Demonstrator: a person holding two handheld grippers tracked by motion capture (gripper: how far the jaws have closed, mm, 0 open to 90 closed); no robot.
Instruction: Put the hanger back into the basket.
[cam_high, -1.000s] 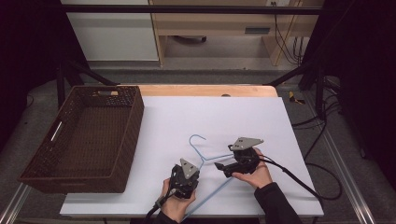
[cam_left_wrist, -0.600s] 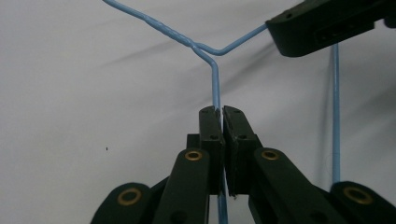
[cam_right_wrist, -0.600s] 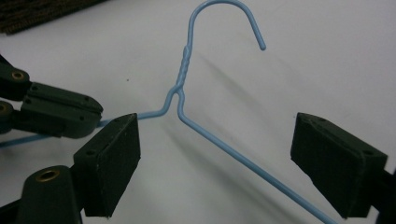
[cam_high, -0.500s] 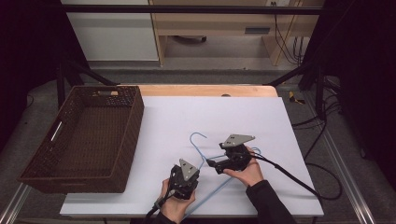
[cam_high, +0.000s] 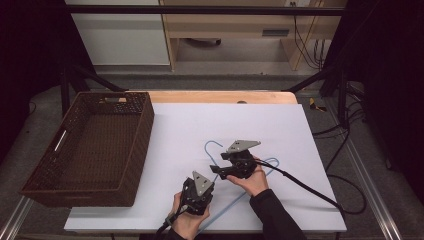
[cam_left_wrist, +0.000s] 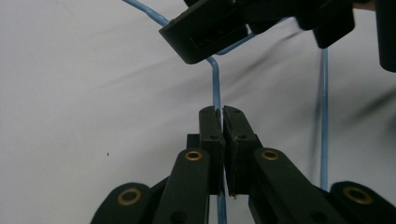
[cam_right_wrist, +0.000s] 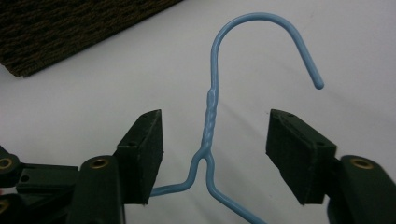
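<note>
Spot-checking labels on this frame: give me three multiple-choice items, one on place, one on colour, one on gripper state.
1. Where is the basket?
A. left of the hanger
B. right of the hanger
C. on top of the hanger

2. What colour is the hanger?
A. red
B. blue
C. black

3. How is the left gripper?
A. wide open
B. shut on the hanger
C. shut on the basket

Key:
1 A, the high view shows it at the table's left.
2 B, its wire is light blue.
3 B, its pads pinch the wire in the left gripper view.
</note>
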